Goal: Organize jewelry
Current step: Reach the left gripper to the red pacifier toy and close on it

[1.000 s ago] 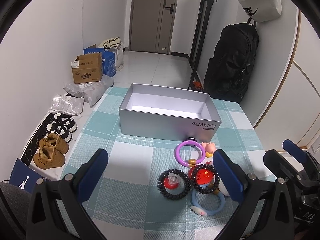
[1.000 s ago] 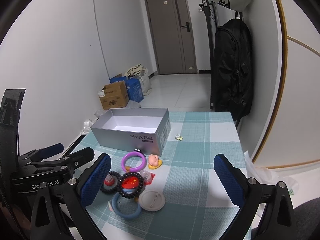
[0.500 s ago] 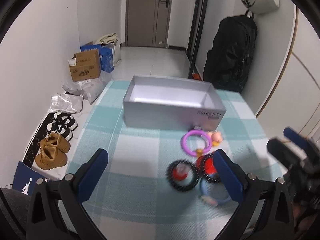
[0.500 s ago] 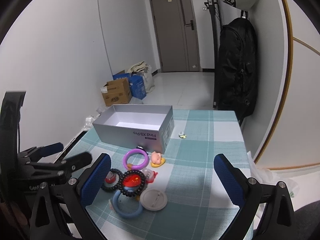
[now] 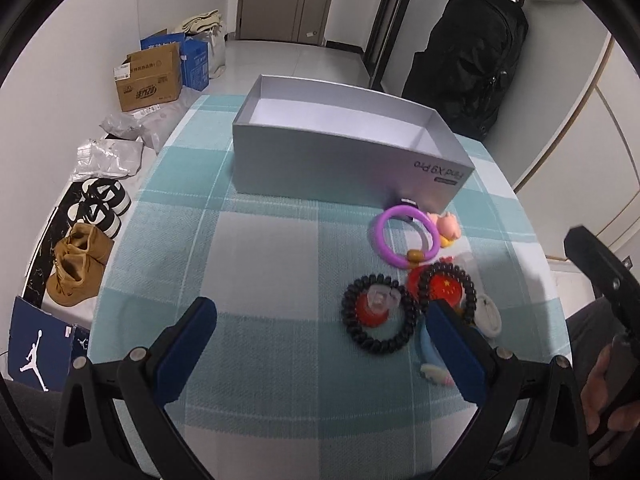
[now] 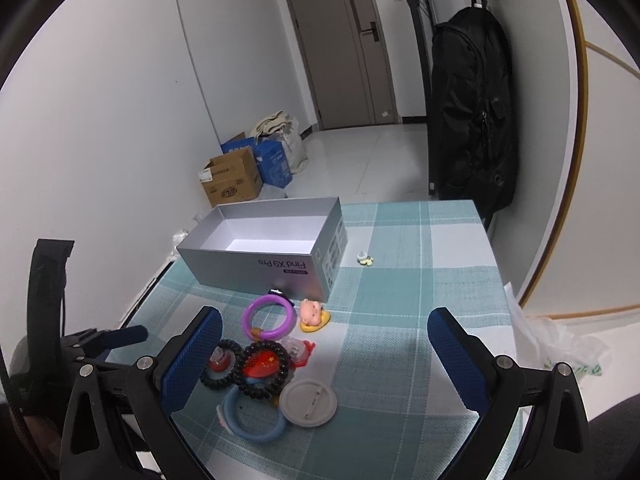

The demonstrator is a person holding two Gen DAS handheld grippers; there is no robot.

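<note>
The black coil bracelet (image 5: 378, 314) is seen just ahead and right of the wide-open, empty left gripper (image 5: 320, 338), nearer than the equally spread right gripper (image 6: 326, 354)

likely home entryway, shoes (image 5: 82, 264), backpack (image 6: 472, 116), door (image 6: 340, 44)

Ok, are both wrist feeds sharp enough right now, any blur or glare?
Left wrist view: sharp, heavy fisheye bending, silver box front faintly reflects the purple ring. Right wrist view: sharp too, floor glossy, far small charm too tiny to identify.
</note>
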